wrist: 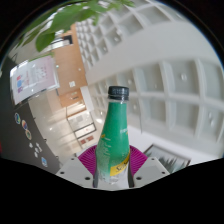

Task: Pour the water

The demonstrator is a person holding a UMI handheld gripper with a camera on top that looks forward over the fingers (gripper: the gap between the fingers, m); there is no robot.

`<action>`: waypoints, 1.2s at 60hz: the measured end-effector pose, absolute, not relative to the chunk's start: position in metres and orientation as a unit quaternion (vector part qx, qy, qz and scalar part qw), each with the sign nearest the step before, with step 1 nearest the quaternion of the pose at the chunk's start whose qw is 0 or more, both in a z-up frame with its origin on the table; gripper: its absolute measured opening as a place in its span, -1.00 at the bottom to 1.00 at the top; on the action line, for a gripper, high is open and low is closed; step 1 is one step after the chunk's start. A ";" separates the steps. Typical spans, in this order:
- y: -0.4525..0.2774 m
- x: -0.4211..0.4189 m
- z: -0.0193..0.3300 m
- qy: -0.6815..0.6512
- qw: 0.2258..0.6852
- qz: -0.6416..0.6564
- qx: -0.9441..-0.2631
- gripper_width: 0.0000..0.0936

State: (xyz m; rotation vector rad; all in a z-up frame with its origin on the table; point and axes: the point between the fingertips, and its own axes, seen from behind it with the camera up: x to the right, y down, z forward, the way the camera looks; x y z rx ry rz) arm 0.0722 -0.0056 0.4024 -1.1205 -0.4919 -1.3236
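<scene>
A green plastic bottle (116, 130) with a dark cap (118, 92) and a yellow-edged label stands up between my fingers. My gripper (114, 168) is shut on the bottle: both magenta pads (88, 160) press on its lower body. The bottle is lifted and the view is tilted, looking up at the room. Any cup or vessel is out of view.
White shelving with square compartments (165, 85) fills the wall behind the bottle. A green plant (75, 22) hangs above. A board with papers (35, 75) is at the left, beside wooden furniture (75, 115).
</scene>
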 end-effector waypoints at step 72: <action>0.018 -0.175 0.261 -0.123 0.692 -0.029 -0.711 -0.14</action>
